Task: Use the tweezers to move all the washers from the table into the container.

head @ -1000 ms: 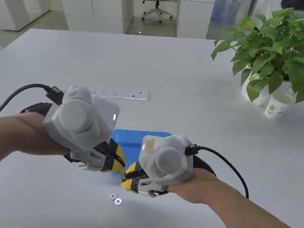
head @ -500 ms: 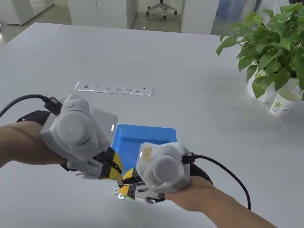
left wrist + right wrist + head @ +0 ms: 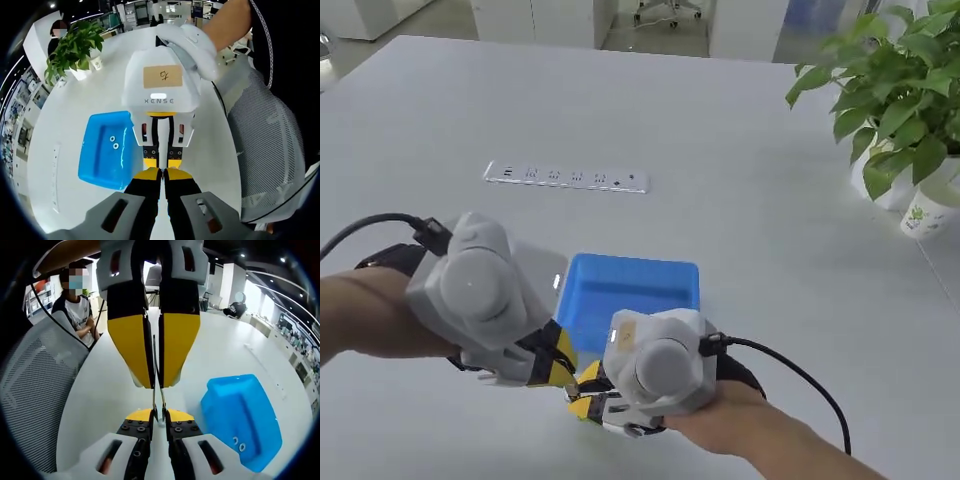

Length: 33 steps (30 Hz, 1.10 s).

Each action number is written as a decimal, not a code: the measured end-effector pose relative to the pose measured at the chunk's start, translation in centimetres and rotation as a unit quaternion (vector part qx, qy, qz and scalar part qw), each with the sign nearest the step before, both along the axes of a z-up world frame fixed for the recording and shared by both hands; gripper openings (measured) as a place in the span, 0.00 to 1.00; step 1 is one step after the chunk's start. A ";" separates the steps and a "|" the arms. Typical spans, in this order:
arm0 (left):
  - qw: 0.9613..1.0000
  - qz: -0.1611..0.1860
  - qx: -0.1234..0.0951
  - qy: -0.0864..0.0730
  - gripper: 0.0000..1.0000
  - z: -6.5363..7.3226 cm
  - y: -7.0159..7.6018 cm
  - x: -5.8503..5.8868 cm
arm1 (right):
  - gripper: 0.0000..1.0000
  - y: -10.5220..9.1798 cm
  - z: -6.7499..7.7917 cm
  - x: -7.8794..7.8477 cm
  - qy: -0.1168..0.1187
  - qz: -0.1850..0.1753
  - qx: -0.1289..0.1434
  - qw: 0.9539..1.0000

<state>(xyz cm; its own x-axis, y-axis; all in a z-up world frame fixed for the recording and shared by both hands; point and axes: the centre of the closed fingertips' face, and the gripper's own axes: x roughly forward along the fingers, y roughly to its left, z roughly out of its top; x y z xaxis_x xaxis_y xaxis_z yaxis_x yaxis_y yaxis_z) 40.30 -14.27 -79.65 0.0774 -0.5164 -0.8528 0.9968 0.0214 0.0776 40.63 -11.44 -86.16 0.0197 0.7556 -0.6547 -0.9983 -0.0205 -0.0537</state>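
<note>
Your left gripper (image 3: 155, 384) comes down from the top of the right gripper view, and its 2 yellow pads are clamped on the tweezers (image 3: 154, 400). The 2 thin metal blades run straight down the narrow line between those pads and out past them.

Your right gripper (image 3: 159, 416) faces it nose to nose, tips just short of the left one's. Its jaws are drawn close, with only a thin slot between the yellow ends. The blade ends sit right in that slot. Whether the right pads are pressing on the blades, you cannot tell from here.

In the left gripper view it's the same meeting from the other side. Your own jaws are together at the bottom, the right gripper's white body is straight ahead, and the 2 sets of yellow tips are almost touching.

The blue container (image 3: 225, 400) sits on the white table (image 3: 720, 150) just beside the tips, off to the right in the right gripper view. 2 washers (image 3: 242, 446) lie side by side on its floor, well apart from the blade ends.

From your head view, both grippers are huddled at the container's near edge, left gripper on the left. Farther back is a white power strip (image 3: 565, 178), with a potted plant (image 3: 900, 90) at the far right.
</note>
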 end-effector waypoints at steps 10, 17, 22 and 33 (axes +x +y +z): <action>1.000 -0.005 0.003 0.006 0.07 -0.6 -0.2 0.0 | 0.12 -0.1 -0.6 -0.1 0.008 -0.002 -0.001 1.000; 1.000 -0.002 -0.001 0.009 0.07 -0.6 -0.3 0.2 | 0.12 0.0 -0.9 0.0 0.014 -0.004 0.001 1.000; 1.000 0.002 -0.004 0.010 0.07 -0.6 -0.3 0.5 | 0.12 0.0 -0.8 0.1 0.017 -0.005 0.001 1.000; 1.000 0.003 -0.002 0.013 0.07 -0.7 -0.3 0.8 | 0.13 -0.1 -0.4 0.3 0.019 -0.013 0.009 1.000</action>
<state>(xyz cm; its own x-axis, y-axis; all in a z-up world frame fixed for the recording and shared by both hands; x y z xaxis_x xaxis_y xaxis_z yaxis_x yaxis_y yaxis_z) 41.14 -14.59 -80.34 0.0584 -0.5194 -0.8525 0.9983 0.0283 0.0512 40.94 -11.53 -86.59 0.0154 0.7665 -0.6421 -0.9998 0.0065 -0.0163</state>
